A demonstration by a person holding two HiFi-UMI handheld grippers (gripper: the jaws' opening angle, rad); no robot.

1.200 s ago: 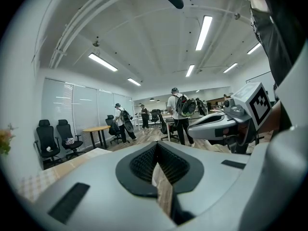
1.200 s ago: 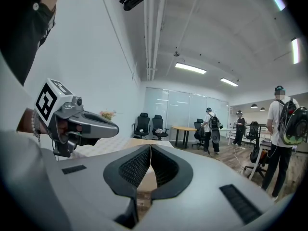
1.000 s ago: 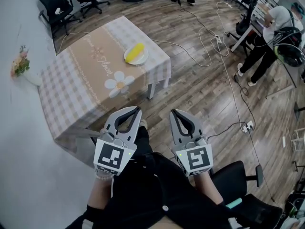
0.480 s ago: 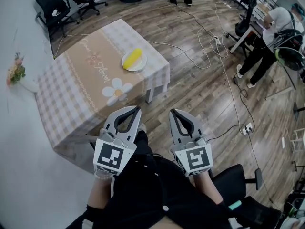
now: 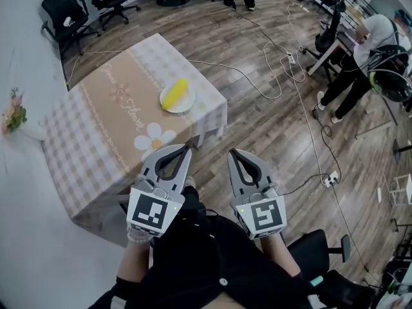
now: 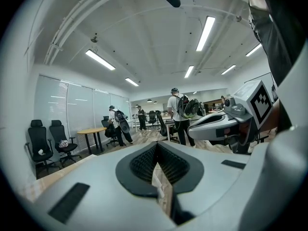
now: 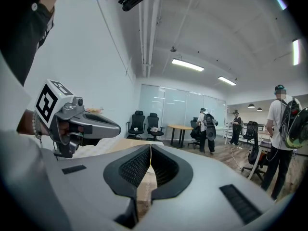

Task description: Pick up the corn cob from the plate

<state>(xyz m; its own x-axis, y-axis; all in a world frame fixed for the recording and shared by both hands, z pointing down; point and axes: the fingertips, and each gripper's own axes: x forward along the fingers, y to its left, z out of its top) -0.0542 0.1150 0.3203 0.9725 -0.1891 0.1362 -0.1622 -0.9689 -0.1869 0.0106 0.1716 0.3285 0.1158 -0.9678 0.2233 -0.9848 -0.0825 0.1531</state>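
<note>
A yellow corn cob [image 5: 174, 93] lies on a white plate [image 5: 185, 103] near the right edge of a table with a checked, flower-printed cloth [image 5: 96, 134]. Both grippers hang side by side, well short of the table and close to my body. The left gripper [image 5: 187, 147] is shut with nothing in it, its tips pointing toward the table's near corner. To its right, the right gripper [image 5: 231, 152] is shut and empty too. In the left gripper view the ribbed pads [image 6: 144, 161] meet, and in the right gripper view the pads [image 7: 134, 166] touch. Neither gripper view shows the corn.
Black office chairs [image 5: 64, 8] stand beyond the table. Cables [image 5: 283, 63] and a power strip [image 5: 331, 178] lie on the wood floor to the right. A person [image 5: 360, 50] bends by a desk at far right. A flower vase [image 5: 19, 118] sits left of the table.
The table and plate have slid down and left in the head view, coming nearer. Both grippers stay shut and keep their place in the view.
</note>
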